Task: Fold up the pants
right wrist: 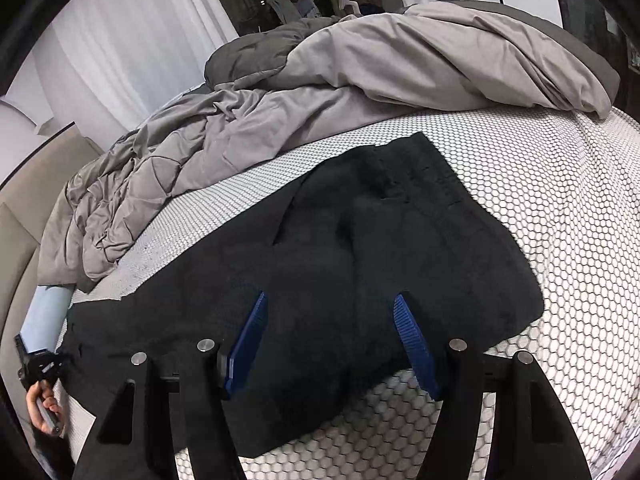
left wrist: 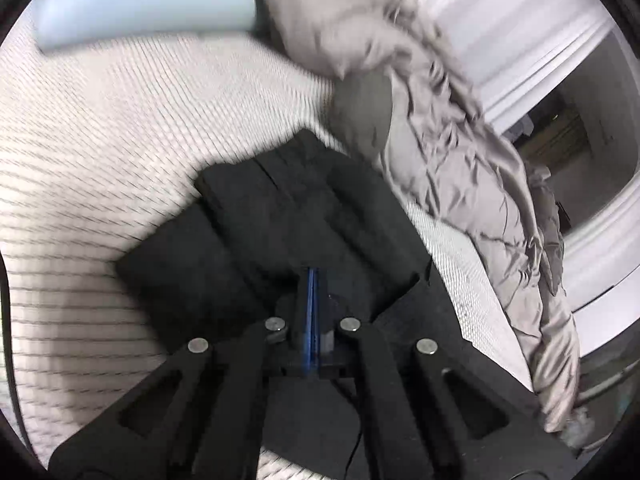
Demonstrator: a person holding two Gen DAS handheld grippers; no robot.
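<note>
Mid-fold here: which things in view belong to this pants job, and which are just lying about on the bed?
Part of the job:
black pants
left gripper, shut
right gripper, open over the pants

Just lying about:
grey duvet
light blue pillow
honeycomb mattress cover
white curtains

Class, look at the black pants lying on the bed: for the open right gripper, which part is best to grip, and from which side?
Probably the near edge of the black pants, approached from the bed's front. That thick edge lies between the right gripper fingers, above the mattress.
</note>
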